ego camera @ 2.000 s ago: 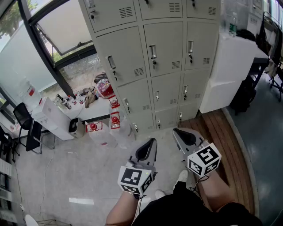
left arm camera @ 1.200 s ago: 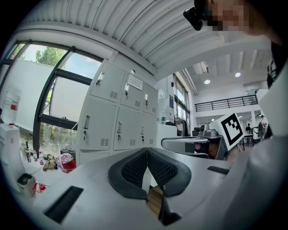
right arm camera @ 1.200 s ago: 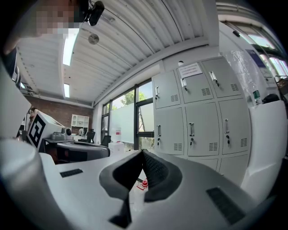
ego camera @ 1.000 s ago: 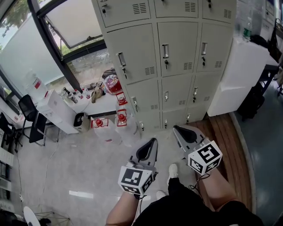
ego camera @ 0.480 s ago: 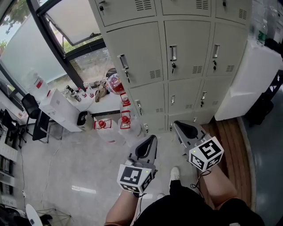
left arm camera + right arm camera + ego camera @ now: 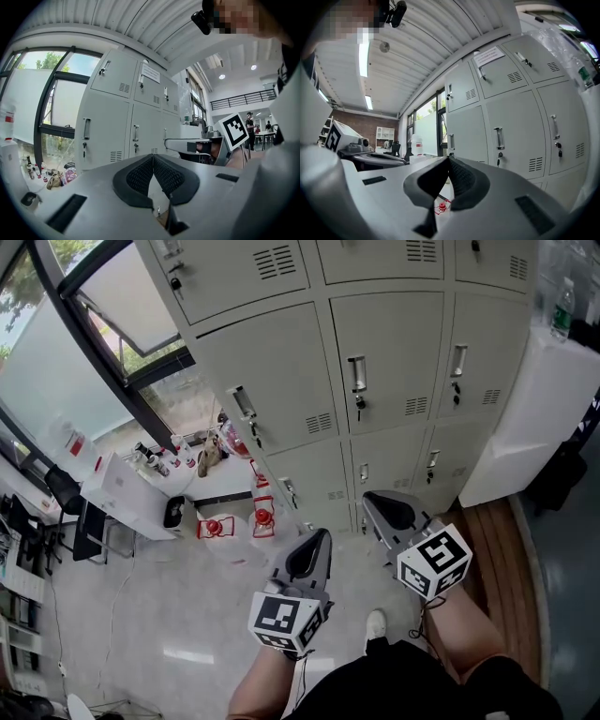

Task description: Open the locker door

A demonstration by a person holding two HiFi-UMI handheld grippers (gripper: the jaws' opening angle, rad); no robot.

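room: pale tiled floor beside a tall window, a bank of grey lockers ahead and a white counter to the right.
locker door: every door in view sits flush and closed. the nearest centre door has an upright handle with a key lock just under it. which door is meant i cannot tell.
left: the left gripper is held level and pointed at the lockers, jaws pressed together at the tips with nothing between them, well apart from any door.
right: the right gripper is likewise clenched and empty, just beside the left one, touching no door.
clutter: red-topped containers stand on the floor by the lockers' left corner.
progress: none of the opening is done. by my reading, closing in, parting the jaws, gripping a handle and pulling are all left.
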